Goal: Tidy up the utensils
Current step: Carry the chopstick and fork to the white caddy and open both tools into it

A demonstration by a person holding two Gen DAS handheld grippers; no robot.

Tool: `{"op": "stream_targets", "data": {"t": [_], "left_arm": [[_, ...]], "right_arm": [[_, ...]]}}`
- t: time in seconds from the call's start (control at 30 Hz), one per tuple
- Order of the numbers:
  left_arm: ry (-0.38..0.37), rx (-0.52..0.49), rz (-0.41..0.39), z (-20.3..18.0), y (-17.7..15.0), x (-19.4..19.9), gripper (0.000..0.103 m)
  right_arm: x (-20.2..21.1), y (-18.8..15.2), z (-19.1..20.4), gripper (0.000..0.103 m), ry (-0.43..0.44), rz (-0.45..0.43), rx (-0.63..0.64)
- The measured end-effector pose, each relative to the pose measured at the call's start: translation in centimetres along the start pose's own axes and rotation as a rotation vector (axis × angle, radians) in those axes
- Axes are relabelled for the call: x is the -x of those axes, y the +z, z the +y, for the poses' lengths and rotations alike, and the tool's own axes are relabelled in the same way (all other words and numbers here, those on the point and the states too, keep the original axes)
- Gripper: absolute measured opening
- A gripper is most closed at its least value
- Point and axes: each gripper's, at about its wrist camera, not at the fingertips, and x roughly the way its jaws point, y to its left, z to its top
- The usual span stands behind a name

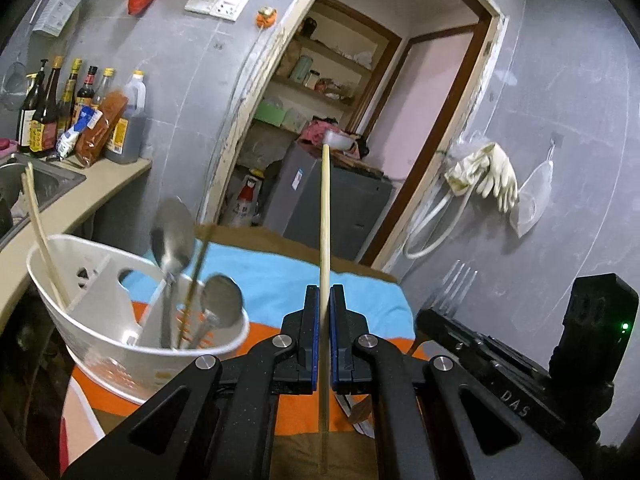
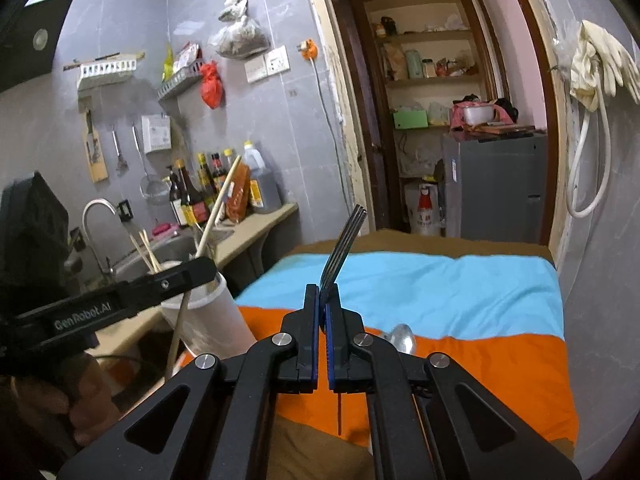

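Observation:
My left gripper point(image 1: 324, 294) is shut on a pale wooden chopstick point(image 1: 325, 216) that stands almost upright between the pads. To its left a white utensil holder point(image 1: 100, 320) contains two metal spoons point(image 1: 173, 236), a dark chopstick and pale chopsticks point(image 1: 40, 232). My right gripper point(image 2: 322, 294) is shut on a metal fork point(image 2: 344, 246), tines up. The fork's tines point(image 1: 456, 286) also show at the right in the left wrist view. A loose spoon point(image 2: 402, 338) lies on the orange part of the cloth point(image 2: 500, 368). The left gripper body point(image 2: 120, 300) crosses the holder point(image 2: 208, 320) in the right wrist view.
The table wears a blue, orange and brown cloth point(image 1: 280, 280). A counter with a sink point(image 2: 168, 248), a tap and sauce bottles point(image 1: 80, 112) runs along the left. Ahead is a doorway with shelves and a grey cabinet point(image 2: 496, 184). Rubber gloves point(image 1: 492, 172) hang on the right wall.

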Motion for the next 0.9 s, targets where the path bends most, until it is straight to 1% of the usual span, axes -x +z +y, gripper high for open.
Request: {"op": "stream_targets", "data": {"t": [0.1, 0.2, 0.33, 0.47, 0.57, 0.63, 0.73, 0.9], "left_arm": [[0.003, 0.004, -0.045, 1.1, 1.6, 1.5, 0.002], [0.017, 0.012, -0.091, 2.6, 3.2, 2.7, 0.002], [0.062, 0.028, -0.165, 6.0, 5.6, 4.2, 0.002], [0.093, 0.091, -0.233, 10.2, 7.8, 5.4, 0.002], [0.122, 0.134, -0.273, 13.5, 8.7, 5.5, 0.002], [0.135, 0.146, -0.283, 14.9, 8.9, 5.5, 0.002], [0.137, 0.159, -0.293, 16.3, 8.6, 5.2, 0.002], [0.136, 0.138, -0.318, 16.2, 7.3, 4.6, 0.002]], "right_arm": [[0.4, 1.3, 1.0, 0.001, 0.006, -0.034, -0.003], [0.6, 3.0, 2.2, 0.001, 0.032, -0.083, -0.02], [0.3, 5.2, 4.0, 0.001, 0.072, -0.147, -0.029], [-0.1, 7.0, 5.8, 0.001, 0.114, -0.21, -0.034], [-0.8, 8.1, 7.0, 0.001, 0.149, -0.241, -0.036], [-1.8, 8.5, 7.9, 0.001, 0.168, -0.242, -0.029], [-3.4, 8.2, 8.6, 0.001, 0.184, -0.214, -0.027], [-5.4, 6.3, 8.8, 0.001, 0.191, -0.152, -0.028]]}}
